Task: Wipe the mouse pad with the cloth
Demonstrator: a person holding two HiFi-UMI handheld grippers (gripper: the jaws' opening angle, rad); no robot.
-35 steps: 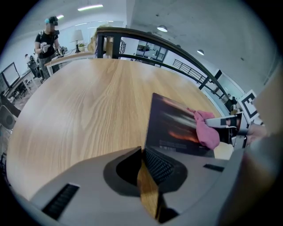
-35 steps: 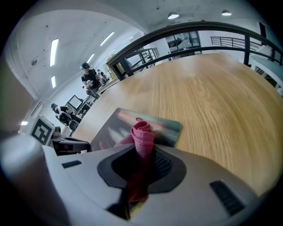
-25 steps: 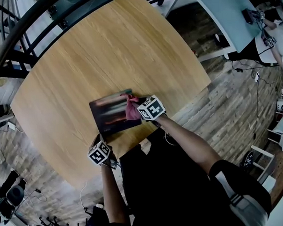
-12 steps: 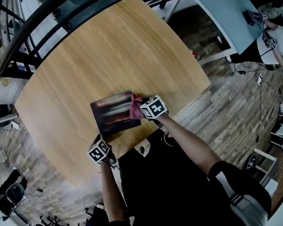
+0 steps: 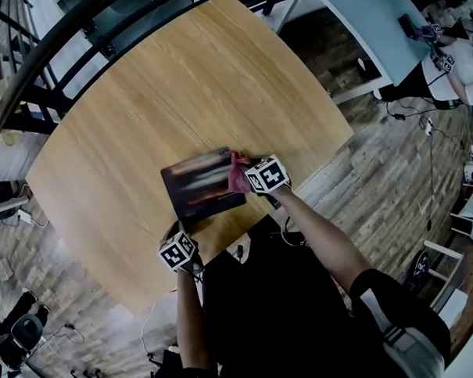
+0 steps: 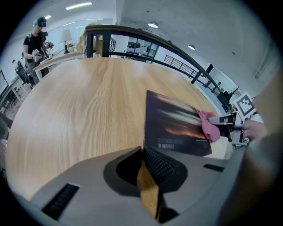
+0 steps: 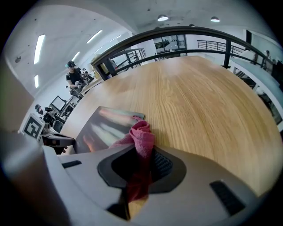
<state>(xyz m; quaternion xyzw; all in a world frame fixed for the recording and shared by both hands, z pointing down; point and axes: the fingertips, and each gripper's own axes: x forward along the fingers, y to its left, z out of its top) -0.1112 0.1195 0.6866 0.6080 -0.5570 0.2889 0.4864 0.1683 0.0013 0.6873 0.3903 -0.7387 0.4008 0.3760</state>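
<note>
The big wooden table [image 5: 177,85] was light brown, with a curved edge. A lot of its top was bare wood. One thing lay right on it: a dark mouse pad [image 5: 201,184] with blurry light and orange stripes. The pad lay flat, close to the near edge of the table and a bit to the right.

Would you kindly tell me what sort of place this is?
Probably an open-plan workshop or lab: a large light wooden table, a black metal railing beside it, another person working at a far desk.
</note>
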